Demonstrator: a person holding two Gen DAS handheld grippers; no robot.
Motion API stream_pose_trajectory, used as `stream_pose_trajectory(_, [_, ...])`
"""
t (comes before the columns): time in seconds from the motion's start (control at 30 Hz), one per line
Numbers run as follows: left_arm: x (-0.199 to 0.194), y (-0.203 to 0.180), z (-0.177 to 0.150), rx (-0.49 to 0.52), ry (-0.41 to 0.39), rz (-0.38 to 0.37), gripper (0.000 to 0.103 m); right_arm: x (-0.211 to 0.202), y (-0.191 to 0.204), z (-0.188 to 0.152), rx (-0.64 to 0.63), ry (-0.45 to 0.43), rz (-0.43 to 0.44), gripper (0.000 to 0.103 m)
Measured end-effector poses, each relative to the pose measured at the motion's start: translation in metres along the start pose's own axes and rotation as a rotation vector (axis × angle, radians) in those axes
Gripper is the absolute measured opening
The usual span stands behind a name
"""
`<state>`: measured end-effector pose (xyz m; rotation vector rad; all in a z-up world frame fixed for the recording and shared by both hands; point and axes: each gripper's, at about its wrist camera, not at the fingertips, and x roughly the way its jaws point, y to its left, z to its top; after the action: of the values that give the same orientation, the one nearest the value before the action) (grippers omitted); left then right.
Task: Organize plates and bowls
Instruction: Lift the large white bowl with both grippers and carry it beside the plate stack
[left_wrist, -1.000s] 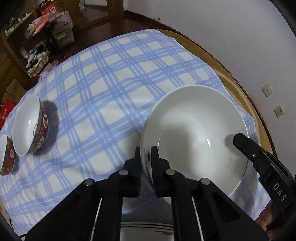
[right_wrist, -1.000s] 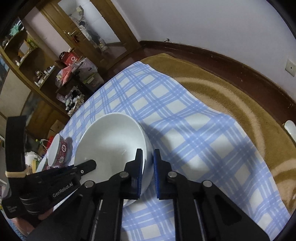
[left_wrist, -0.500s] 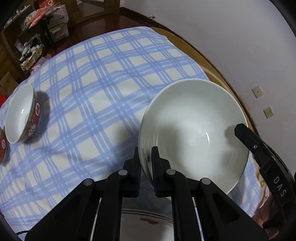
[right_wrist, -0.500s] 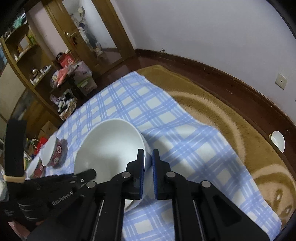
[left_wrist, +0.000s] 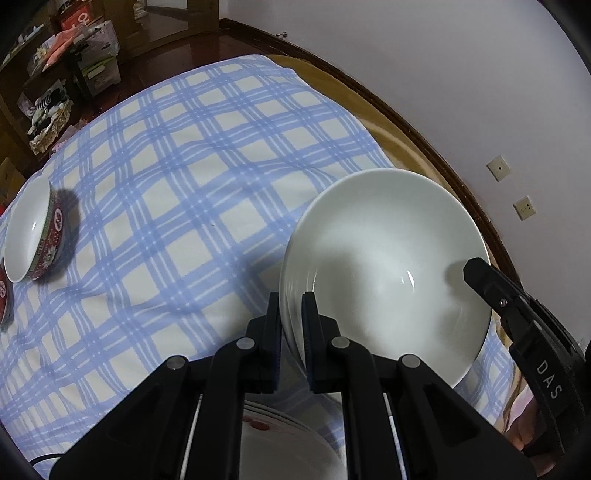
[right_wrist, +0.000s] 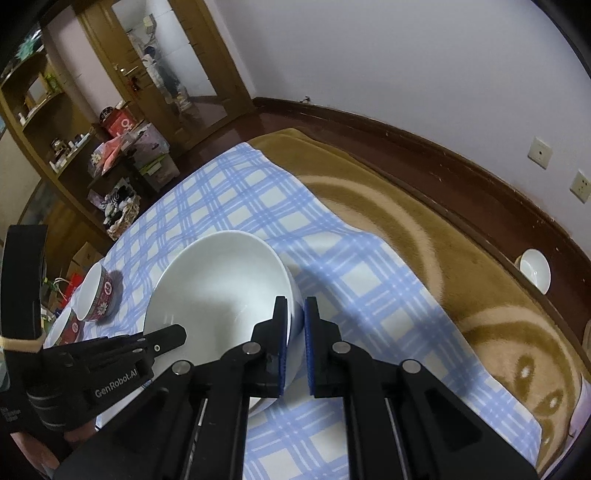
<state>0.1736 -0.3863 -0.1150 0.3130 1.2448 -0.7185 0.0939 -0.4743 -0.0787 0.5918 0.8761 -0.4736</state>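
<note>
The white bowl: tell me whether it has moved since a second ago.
Yes. The white bowl, pinched at opposite rims by the left gripper and right gripper, has lifted away from the checked cloth; more cloth and floor show around it.

Home: wooden shelves (right_wrist: 55, 122), checked tablecloth (left_wrist: 177, 206)

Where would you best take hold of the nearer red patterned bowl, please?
Grip the red patterned bowl by its thin rim, coming from above with one finger inside and one outside. It sits upright and open on the checked cloth, its rounded wall looks too wide to span.
</note>
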Motion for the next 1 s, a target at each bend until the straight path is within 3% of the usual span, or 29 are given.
stream_pose_trajectory(0.23, [0.011,-0.009,-0.004,0.024,0.025,0.014,0.01,0.005,-0.01,-0.002,0.011,0.038,-0.007,0.009])
stream_pose_trajectory(0.43, [0.013,-0.011,-0.004,0.039,0.027,0.02,0.01,0.007,-0.022,-0.004,0.047,0.056,0.042,0.009])
stream_pose_trajectory(0.83, [-0.002,-0.011,-0.001,0.042,-0.006,0.047,0.015,0.003,-0.026,-0.002,0.072,0.032,0.071,0.012])
stream_pose_trajectory(1.0, [-0.011,-0.005,-0.003,0.028,-0.013,0.03,0.021,-0.005,-0.026,0.0,0.079,-0.004,0.08,0.012])
